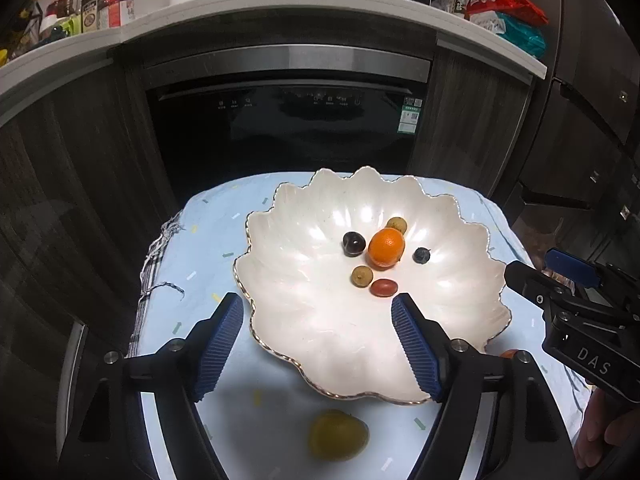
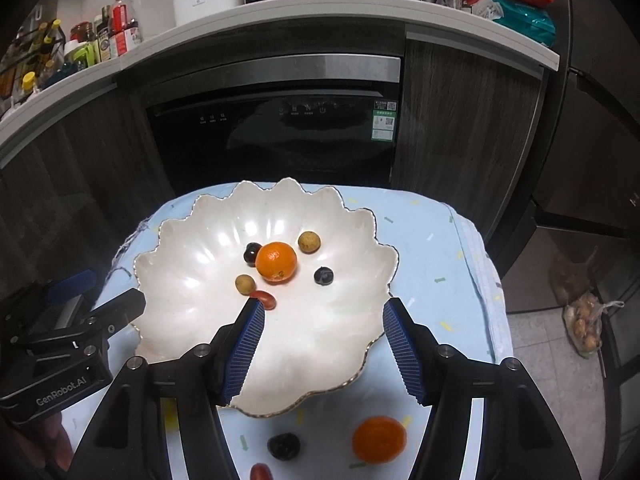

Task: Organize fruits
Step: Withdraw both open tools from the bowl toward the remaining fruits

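Six fruits [image 1: 386, 248] in bowl [image 1: 460, 300] — claws apparently empty.

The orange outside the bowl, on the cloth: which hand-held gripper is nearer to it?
Right. The right hand-held gripper is directly above the orange; the left hand-held gripper hangs over the bowl's other side.

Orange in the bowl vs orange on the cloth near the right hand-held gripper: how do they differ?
The bowl orange lies inside the scalloped white bowl, ringed by small fruits; the cloth orange lies outside it on the blue cloth, between the gripper's fingers in this view. The bowl orange is sharp, its navel visible; the cloth orange is blurred. Both are round, bright orange, ungripped.
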The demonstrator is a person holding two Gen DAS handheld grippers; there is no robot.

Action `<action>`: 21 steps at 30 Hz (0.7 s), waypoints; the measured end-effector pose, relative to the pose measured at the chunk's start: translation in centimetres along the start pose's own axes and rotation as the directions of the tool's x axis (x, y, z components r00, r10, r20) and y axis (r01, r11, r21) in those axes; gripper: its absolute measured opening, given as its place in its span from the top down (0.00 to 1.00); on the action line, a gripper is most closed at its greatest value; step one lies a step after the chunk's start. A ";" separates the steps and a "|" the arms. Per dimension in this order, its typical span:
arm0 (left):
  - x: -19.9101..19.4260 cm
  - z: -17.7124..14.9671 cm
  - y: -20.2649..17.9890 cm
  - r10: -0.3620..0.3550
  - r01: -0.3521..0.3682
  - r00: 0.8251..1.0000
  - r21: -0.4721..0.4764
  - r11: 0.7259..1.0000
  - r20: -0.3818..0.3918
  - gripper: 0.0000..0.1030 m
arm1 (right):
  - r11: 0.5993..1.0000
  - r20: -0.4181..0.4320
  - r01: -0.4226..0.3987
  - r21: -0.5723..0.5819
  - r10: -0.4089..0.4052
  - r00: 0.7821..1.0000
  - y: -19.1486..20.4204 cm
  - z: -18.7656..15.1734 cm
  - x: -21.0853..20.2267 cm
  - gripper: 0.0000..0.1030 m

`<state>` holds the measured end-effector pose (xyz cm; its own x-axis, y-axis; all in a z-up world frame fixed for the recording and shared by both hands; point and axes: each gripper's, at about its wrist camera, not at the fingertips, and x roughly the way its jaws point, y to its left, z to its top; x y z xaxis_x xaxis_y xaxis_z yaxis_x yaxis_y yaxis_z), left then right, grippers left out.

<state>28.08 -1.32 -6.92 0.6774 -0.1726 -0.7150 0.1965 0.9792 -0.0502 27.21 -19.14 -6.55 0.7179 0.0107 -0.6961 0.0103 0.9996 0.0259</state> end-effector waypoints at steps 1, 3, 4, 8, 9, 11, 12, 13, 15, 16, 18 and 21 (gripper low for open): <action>-0.2 0.0 0.0 -0.001 0.001 1.000 0.000 1.000 0.004 0.25 | 1.000 0.004 0.001 0.000 -0.001 1.000 0.0 0.0 -0.2 0.39; -0.7 -0.1 -0.1 -0.005 0.005 1.000 0.001 1.000 0.009 0.24 | 1.000 0.011 0.003 0.001 -0.003 1.000 0.0 -0.1 -0.7 0.39; -0.9 -0.1 -0.1 -0.006 0.006 1.000 0.002 1.000 0.011 0.24 | 1.000 0.015 0.004 0.001 -0.004 1.000 0.0 -0.2 -0.9 0.39; -1.8 -0.3 -0.1 -0.012 0.012 1.000 0.004 1.000 0.023 0.24 | 1.000 0.029 0.009 -0.001 -0.009 1.000 0.2 -0.3 -1.9 0.39; -2.1 -0.4 -0.1 -0.012 0.012 1.000 0.005 1.000 0.026 0.24 | 1.000 0.034 0.011 -0.002 -0.011 0.999 0.2 -0.4 -2.2 0.39; -2.5 -0.5 -0.1 -0.016 0.015 0.999 0.007 1.000 0.029 0.24 | 1.000 0.041 0.013 -0.003 -0.013 0.999 0.3 -0.5 -2.6 0.39; -2.7 -0.6 0.0 -0.017 0.017 0.999 0.008 1.000 0.030 0.24 | 1.000 0.045 0.014 -0.004 -0.014 0.999 0.4 -0.6 -2.8 0.39; -2.8 -0.7 0.0 -0.018 0.017 0.999 0.010 1.000 0.030 0.24 | 1.000 0.049 0.015 -0.005 -0.014 0.999 0.5 -0.6 -3.0 0.39; -3.1 -1.0 0.0 -0.019 0.019 0.999 0.014 1.000 0.029 0.24 | 1.000 0.056 0.016 -0.006 -0.016 0.998 0.6 -0.8 -3.4 0.39; -3.2 -1.1 0.0 -0.021 0.021 0.999 0.016 1.000 0.028 0.24 | 1.000 0.058 0.018 -0.006 -0.017 0.998 0.7 -0.9 -3.6 0.39; -3.4 -1.4 0.0 -0.025 0.025 0.999 0.019 1.000 0.024 0.24 | 1.000 0.059 0.022 -0.006 -0.021 0.998 0.8 -1.2 -3.9 0.39; -3.6 -1.9 0.0 -0.030 0.030 0.999 0.025 0.999 0.018 0.24 | 1.000 0.059 0.030 0.000 -0.030 0.998 1.0 -1.7 -4.2 0.39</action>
<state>24.32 -0.47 -5.64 0.6837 -0.2037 -0.7007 0.2343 0.9707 -0.0536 23.00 -18.18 -4.84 0.7569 -0.0212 -0.6532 0.0318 0.9995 0.0044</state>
